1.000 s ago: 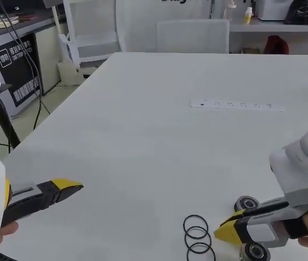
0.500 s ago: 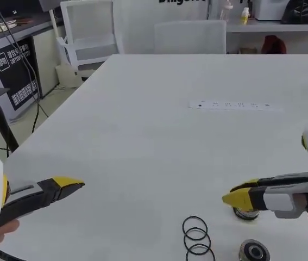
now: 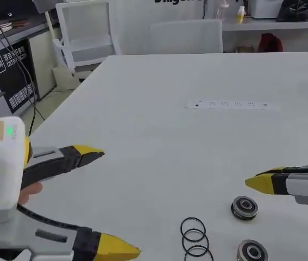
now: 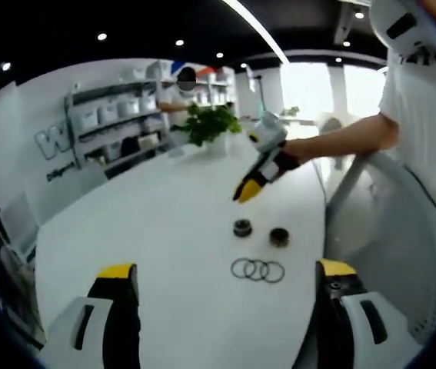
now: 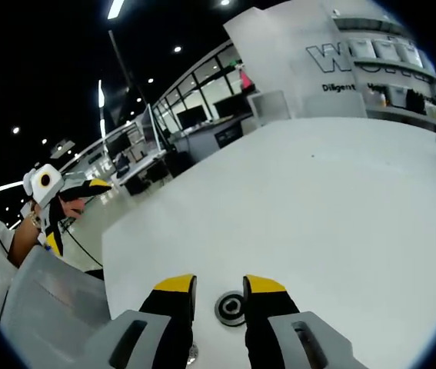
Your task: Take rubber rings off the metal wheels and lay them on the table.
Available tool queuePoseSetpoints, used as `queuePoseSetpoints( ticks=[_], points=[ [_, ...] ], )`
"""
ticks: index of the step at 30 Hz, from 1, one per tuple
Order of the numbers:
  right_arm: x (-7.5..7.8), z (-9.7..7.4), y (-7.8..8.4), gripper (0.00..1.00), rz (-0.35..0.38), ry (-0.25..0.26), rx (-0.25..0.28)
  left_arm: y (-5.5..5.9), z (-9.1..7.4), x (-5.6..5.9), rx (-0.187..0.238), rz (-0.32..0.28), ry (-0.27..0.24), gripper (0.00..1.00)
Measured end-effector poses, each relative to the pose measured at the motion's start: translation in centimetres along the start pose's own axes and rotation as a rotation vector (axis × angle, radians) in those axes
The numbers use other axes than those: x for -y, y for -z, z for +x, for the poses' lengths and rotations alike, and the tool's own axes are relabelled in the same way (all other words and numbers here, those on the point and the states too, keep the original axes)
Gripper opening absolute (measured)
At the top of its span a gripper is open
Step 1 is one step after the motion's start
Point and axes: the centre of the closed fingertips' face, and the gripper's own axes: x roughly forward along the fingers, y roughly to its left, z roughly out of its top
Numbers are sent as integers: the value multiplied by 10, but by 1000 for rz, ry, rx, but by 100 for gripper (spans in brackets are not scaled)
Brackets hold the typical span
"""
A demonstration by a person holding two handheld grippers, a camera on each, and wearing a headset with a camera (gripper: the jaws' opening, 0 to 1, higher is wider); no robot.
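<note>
Jaws of the right gripper (image 5: 219,286), yellow-tipped, stood a little apart with nothing between them. In the right gripper view, a small round metal wheel (image 5: 231,307) lay flat on the white desk (image 3: 159,141) just beyond the tips, touching neither. This alignment suggested an approach to grasp that wheel. In the head view the gripper hung above the desk, its tip near the wheel but not on it.

Jaws of the left gripper (image 3: 114,202) were spread wide and empty, held well apart from the work at the person's left. The wide opening was probably a ready posture, either for steadying a wheel or for pulling at its ring.

A second metal wheel (image 3: 252,251) lay near the first, the two apart. Both showed a dark outer band. Whether that band was a rubber ring yet to be removed could not be told with certainty, though it seemed likely.

Three thin black rubber rings (image 3: 194,236) lay just beside the wheels in a short row, each overlapping or touching its neighbour, loose on the bare desk surface. Their grouping in one spot indicated a chosen laying-down place, so part of the task appeared done.

A white power strip (image 3: 231,104) lay farther back on the desk, well apart from the work.
</note>
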Motion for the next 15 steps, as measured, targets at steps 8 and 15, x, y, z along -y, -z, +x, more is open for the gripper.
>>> queuePoseSetpoints(
  ticks=[8,15],
  points=[
    [25,-5,18,26,-48,75,-74,-36,29,-6,44,96,63,93],
    [37,-6,40,31,-85,102,-158,-60,62,-1,98,140,123,91]
  ],
)
